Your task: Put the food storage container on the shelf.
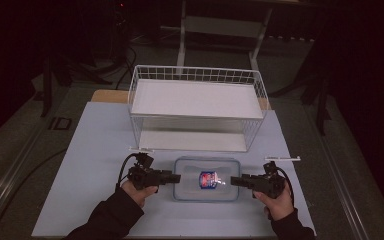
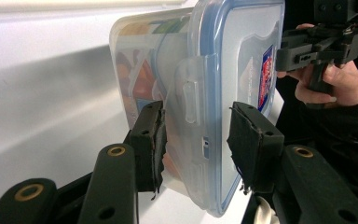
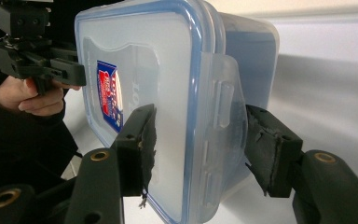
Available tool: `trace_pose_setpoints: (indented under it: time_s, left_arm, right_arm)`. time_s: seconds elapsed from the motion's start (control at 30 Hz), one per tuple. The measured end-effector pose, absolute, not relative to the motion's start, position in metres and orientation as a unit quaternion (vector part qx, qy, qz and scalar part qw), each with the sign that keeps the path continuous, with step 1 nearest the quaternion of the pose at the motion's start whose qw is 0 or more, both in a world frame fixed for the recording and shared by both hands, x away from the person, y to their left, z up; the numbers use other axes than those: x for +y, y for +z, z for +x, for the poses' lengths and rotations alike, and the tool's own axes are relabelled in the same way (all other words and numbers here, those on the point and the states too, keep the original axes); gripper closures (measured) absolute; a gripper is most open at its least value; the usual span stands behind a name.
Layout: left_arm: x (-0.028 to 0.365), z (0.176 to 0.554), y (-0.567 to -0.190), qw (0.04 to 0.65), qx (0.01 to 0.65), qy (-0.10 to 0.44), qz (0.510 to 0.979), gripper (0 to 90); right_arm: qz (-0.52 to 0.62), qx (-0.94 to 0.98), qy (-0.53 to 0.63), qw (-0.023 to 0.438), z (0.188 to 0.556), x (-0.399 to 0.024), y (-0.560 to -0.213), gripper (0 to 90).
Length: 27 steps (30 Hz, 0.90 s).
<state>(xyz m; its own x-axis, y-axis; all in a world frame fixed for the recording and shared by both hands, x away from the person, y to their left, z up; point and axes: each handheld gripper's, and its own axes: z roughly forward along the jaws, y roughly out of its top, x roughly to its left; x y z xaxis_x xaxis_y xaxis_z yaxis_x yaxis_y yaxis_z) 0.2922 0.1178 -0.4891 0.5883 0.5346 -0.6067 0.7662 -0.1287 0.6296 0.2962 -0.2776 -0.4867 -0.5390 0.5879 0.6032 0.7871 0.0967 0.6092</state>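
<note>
A clear plastic container [image 1: 206, 180] with a blue-rimmed lid and a red and blue label lies flat on the pale blue table [image 1: 95, 165]. My left gripper [image 1: 177, 177] reaches its left end. In the left gripper view the open jaws [image 2: 198, 135] straddle the latch flap of the container [image 2: 205, 70], one pad against the tub wall and the other just off the lid. My right gripper [image 1: 232, 181] reaches the right end. Its jaws [image 3: 200, 140] stand open around the latch flap of the container [image 3: 168, 70]. Colourful contents show through the tub wall.
A white wire basket [image 1: 197, 107] with a shelf stands just behind the container. Two thin white strips [image 1: 140, 149] [image 1: 282, 158] lie on the table near its front corners. The person's hands and dark sleeves come in from the bottom. Dark floor surrounds the table.
</note>
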Motion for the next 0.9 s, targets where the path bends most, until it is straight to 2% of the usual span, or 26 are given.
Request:
trace_pose_setpoints:
  time_s: [0.43,0.9]
  left_arm:
    - [0.131,0.312,-0.478,0.519,0.431,-0.072,0.735,56.1]
    - [0.135,0.348,-0.485,0.526,0.435,-0.043,0.73,55.4]
  right_arm:
    - [-0.441,-0.739,-0.505,0.068,0.326,-0.262,-0.469,45.6]
    - [-0.439,-0.734,-0.517,0.042,0.366,-0.252,-0.473,44.1]
